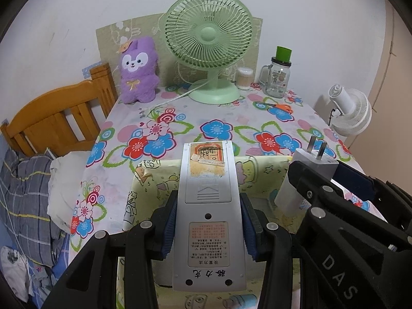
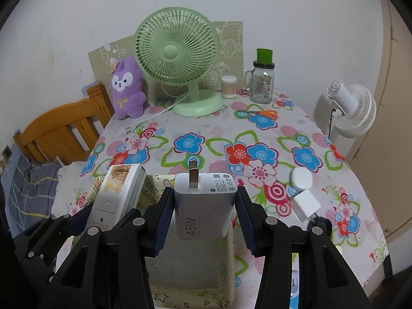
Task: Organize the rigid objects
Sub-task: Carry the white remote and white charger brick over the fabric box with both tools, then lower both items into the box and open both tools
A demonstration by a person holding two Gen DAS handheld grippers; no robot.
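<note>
Left tongs (image 1: 208,228): right up against the lens, they are clamping the grey remote control (image 1: 208,206) by its long edges, back face up, its far end reaching out over the storage box.
Right tongs (image 2: 202,219): they are gripping the 45W charger (image 2: 204,206) across its flat sides, prongs pointing up and away, and hanging it above the box.
Tabletop (image 2: 257,128): the flowered cloth is carrying everything, with the box sitting at its near edge.
Storage box (image 2: 190,262): this fabric bin with cartoon print is waiting open below both loads, and what shows of its floor is looking bare.
Green fan (image 2: 177,59): it is standing at the back beside the purple plush toy (image 2: 126,87), and neither looks like part of the sorting.
Glass jar (image 2: 261,82): it is sitting at the far right with a cotton swab tub (image 2: 228,86) next to it.
Orange scissors (image 2: 262,113): they are lying loose in front of the jar, well apart from the box.
Small white adapters (image 2: 303,193): two are lying touching on the cloth, just right of the box.
Progress: I am judging this early, with nothing visibly dropped in yet.
Still to do: both held items are awaiting release into the box; the adapters, and perhaps the scissors, are probably following.
</note>
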